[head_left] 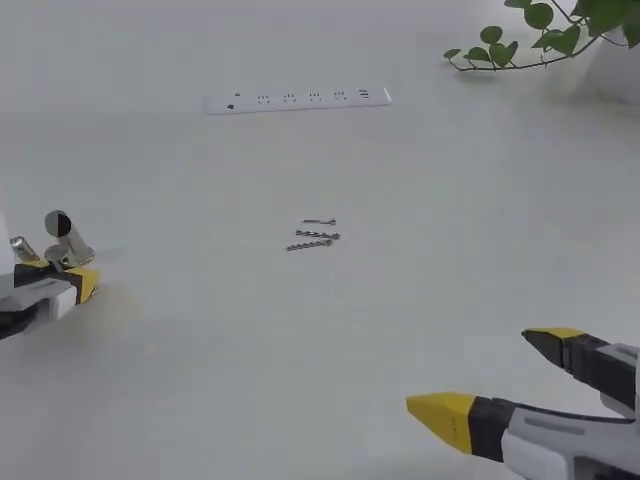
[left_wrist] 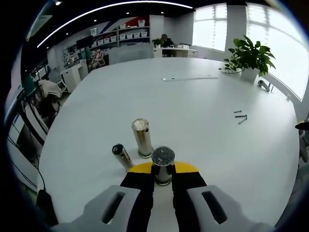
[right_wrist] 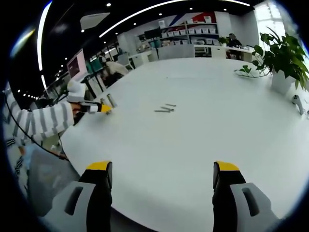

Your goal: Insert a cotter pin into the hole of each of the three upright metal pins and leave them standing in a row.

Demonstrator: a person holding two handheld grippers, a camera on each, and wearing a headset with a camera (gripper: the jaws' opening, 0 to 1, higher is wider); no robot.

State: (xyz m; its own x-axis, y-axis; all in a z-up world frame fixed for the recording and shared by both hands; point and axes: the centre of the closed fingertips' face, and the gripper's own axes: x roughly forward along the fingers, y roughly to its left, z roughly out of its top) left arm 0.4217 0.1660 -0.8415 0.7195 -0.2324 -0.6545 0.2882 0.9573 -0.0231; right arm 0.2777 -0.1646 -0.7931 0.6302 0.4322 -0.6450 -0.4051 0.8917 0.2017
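1. By my reading nothing is inserted yet: the three cotter pins (head_left: 312, 234) lie loose near the middle of the surface (head_left: 400, 300), well apart from the metal pins (head_left: 58, 224) out at 9 o'clock in the head view
2. All three insertions are left to do, and so is the row. In the left gripper view the upright pin (left_wrist: 142, 137) stands at 11 o'clock from the tips of the tongs, and the small pin (left_wrist: 121, 155) at 10 o'clock looks tilted, though I cannot tell whether the lens causes that
3. My left tongs (left_wrist: 163, 170) are narrow, clamped on the held pin (left_wrist: 163, 157) just below its round cap
4. My right tongs (head_left: 495, 372) sit at 5 o'clock in the head view, spread wide, holding nothing and touching nothing, with the cotter pins far ahead of them at 12 o'clock in the right gripper view
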